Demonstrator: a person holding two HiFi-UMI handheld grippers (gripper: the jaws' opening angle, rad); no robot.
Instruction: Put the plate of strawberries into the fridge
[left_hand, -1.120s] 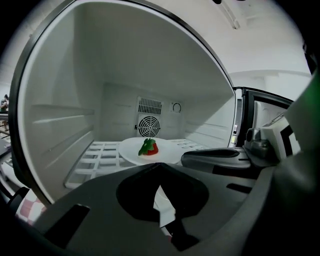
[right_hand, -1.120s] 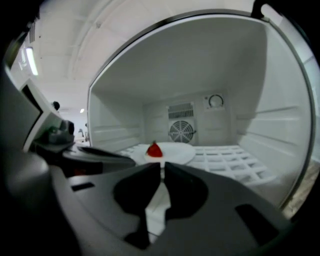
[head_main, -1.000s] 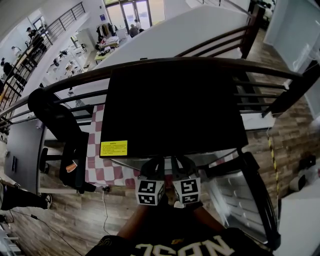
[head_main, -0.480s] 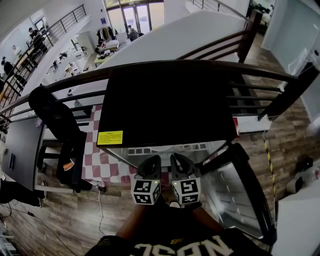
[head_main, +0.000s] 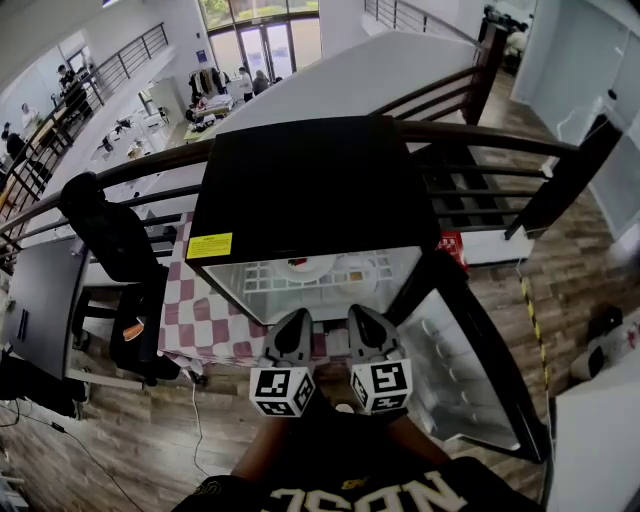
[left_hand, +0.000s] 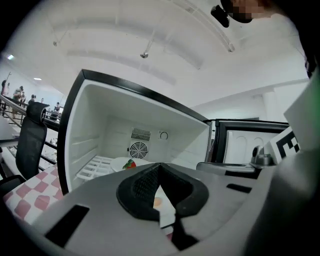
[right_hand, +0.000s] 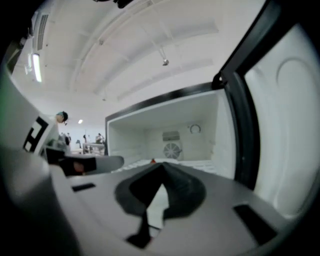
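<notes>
Both of my grippers hang side by side just in front of the open fridge (head_main: 300, 185), and neither is carrying anything. My left gripper (head_main: 296, 321) has its jaws fully together, the dark pads meeting at the tip with nothing caught between them. My right gripper (head_main: 361, 317) sits just to the right of it, its jaws closing down until the pads meet, also with nothing between them.

The plate of strawberries (head_main: 305, 266) is inside the fridge, on the white wire shelf (head_main: 262, 278), left of the middle. A second pale round dish (head_main: 356, 272) lies just to its right (I cannot make out what is on that one). From my left gripper's view, the plate (left_hand: 120, 164) shows beyond the jaw tips with a red strawberry (left_hand: 130, 163) on it. The round fan grille (left_hand: 138, 149) is on the far wall behind it. In my right gripper's view, only a speck of red shows over the jaw tips.

The fridge door (head_main: 462, 365) stands swung open at the near right, its white inner side facing up. The fridge has a black top with a yellow label (head_main: 209, 246) near its left front corner. It stands on a red and white checked cloth (head_main: 200, 320). A black chair (head_main: 112, 240) is off to the left, and a dark railing (head_main: 480, 140) runs behind the fridge on the far side.
</notes>
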